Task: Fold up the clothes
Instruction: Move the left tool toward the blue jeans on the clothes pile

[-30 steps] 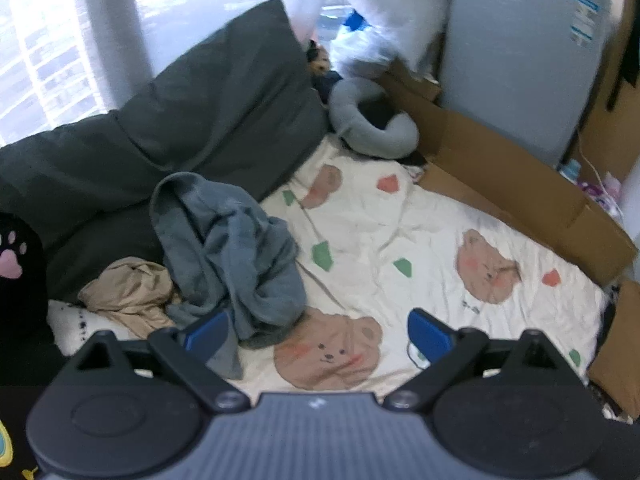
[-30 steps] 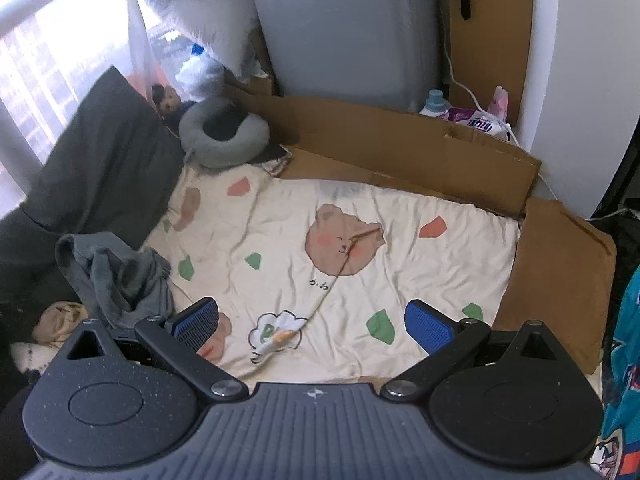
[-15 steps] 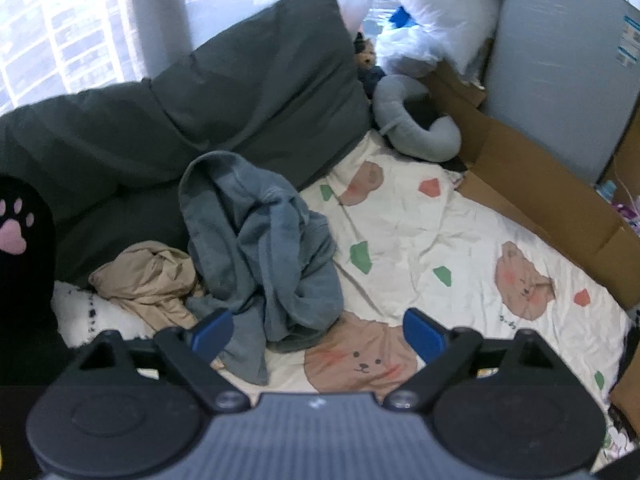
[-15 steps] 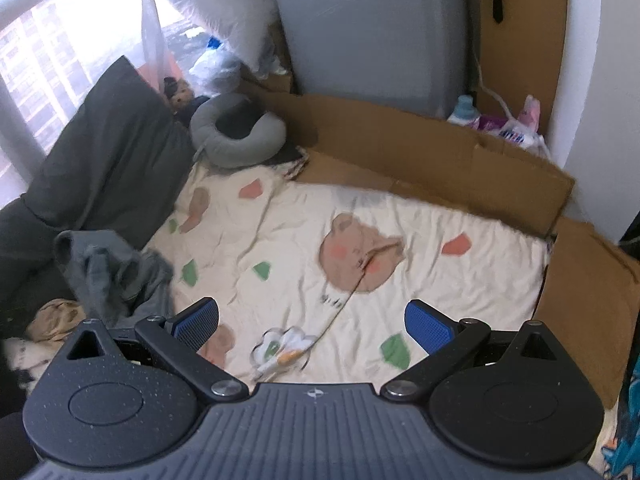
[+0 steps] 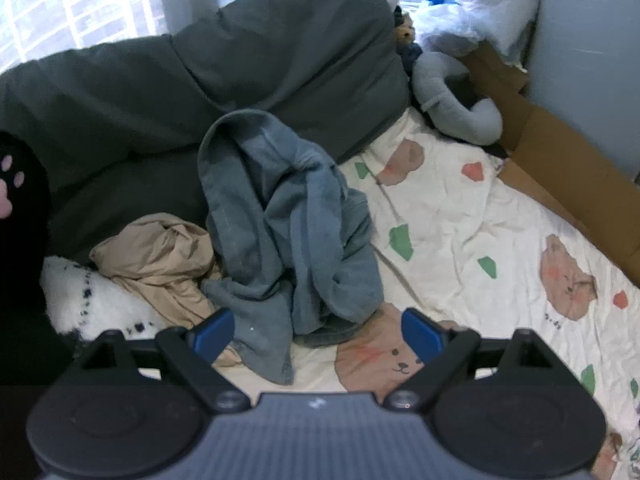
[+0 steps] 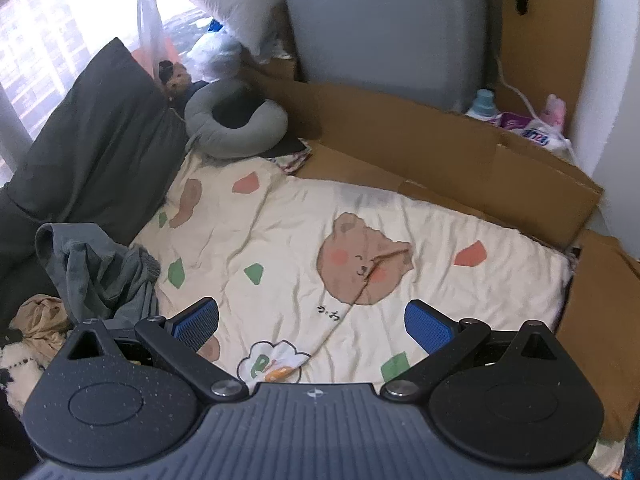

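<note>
with its two blue-padded fingers spread wide and nothing between them, the left gripper hovers low over the near edge of a crumpled grey-blue garment, whose lowest fold falls in the gap between the fingers, closer to the left one. the garment is soft, thick, fleece-like cloth, heaped in loose ropey folds with one rounded hem standing up at the back. touching its left side lies a tan garment, thinner and finely wrinkled, bunched into a low mound. beside that sits a white fluffy item with small dark marks.

the right gripper is likewise wide open and holds nothing; it hangs above a bare stretch of the bed sheet, with the grey-blue garment well off to its left, beyond the left finger.

the sheet is cream cotton, lightly creased, printed with brown bear faces and green and coral patches. the clothes pile rests where the sheet meets large dark grey pillows, smooth and plump, leaning against a bright window. farther back lies a grey u-shaped neck pillow, padded and curved. flat brown cardboard lines the far and right edges of the bed, stiff and creased at its folds.
</note>
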`<state>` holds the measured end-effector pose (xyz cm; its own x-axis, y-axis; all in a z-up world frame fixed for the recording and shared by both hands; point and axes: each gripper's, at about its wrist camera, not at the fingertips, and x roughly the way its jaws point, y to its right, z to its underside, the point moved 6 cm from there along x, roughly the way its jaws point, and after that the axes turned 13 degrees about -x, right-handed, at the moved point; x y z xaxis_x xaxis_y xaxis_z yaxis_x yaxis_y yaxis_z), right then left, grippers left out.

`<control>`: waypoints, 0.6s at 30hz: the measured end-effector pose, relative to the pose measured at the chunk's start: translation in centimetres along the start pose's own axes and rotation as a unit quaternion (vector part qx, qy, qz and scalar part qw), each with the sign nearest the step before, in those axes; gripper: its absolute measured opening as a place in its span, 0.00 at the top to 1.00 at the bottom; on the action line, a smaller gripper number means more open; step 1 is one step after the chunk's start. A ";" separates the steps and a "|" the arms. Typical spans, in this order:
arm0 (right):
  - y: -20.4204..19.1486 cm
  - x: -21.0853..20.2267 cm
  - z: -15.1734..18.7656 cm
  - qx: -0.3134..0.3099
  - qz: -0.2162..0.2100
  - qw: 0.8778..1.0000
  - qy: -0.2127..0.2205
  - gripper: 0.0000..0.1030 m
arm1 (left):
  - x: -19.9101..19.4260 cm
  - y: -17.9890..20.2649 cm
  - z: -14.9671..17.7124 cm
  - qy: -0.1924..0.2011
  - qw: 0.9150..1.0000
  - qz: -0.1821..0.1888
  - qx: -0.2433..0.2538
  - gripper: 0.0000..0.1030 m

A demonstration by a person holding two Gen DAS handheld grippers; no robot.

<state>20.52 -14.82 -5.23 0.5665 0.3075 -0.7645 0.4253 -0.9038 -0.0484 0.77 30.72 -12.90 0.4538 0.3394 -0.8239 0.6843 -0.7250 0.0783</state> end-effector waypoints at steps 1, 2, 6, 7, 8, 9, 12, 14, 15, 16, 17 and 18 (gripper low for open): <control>0.0 0.5 -0.3 -0.004 -0.004 1.000 0.001 0.01 | 0.5 -0.2 0.2 -0.001 1.000 -0.003 0.003 0.11; 0.0 1.0 -0.6 -0.008 -0.007 1.000 0.003 0.01 | 0.9 -0.5 0.3 -0.002 1.000 -0.005 0.004 0.11; -0.8 2.8 -1.6 -0.042 -0.018 0.999 0.006 0.01 | 2.6 -2.0 0.5 -0.009 1.000 -0.014 -0.008 0.11; -1.0 3.2 -1.8 -0.048 -0.022 0.999 0.008 0.01 | 3.0 -2.4 0.6 -0.011 1.000 -0.017 -0.011 0.11; -1.1 3.6 -1.8 -0.050 -0.028 0.998 0.007 0.01 | 3.5 -2.7 0.6 -0.013 1.000 -0.019 -0.014 0.11; -1.2 4.0 -1.9 -0.047 -0.036 0.998 0.006 0.01 | 3.9 -3.1 0.7 -0.014 1.000 -0.022 -0.018 0.11; -1.7 5.7 -1.3 -0.061 -0.044 0.997 -0.013 0.01 | 5.1 -4.2 0.8 -0.017 0.999 -0.029 -0.026 0.11; -2.5 6.4 -1.0 -0.082 -0.046 0.995 -0.016 0.01 | 5.9 -4.6 1.0 -0.017 0.999 -0.030 -0.032 0.11; -2.9 6.6 -0.9 -0.091 -0.050 0.995 -0.013 0.01 | 6.3 -4.8 1.1 -0.016 0.999 -0.031 -0.035 0.11; -3.3 6.8 -0.9 -0.100 -0.054 0.994 -0.009 0.01 | 6.7 -4.9 1.2 -0.016 0.999 -0.030 -0.037 0.12; -3.7 6.9 -0.9 -0.107 -0.054 0.993 -0.006 0.01 | 7.0 -5.0 1.3 -0.017 0.999 -0.029 -0.037 0.15; -4.1 7.0 -0.9 -0.116 -0.053 0.992 -0.003 0.01 | 7.4 -5.1 1.4 -0.019 0.999 -0.028 -0.039 0.15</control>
<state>23.43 -8.70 -9.79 0.5068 0.3944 -0.7666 0.6328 -0.7741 0.0201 -0.15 36.05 -20.15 0.3930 0.3541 -0.8486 0.7510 -0.6561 0.0741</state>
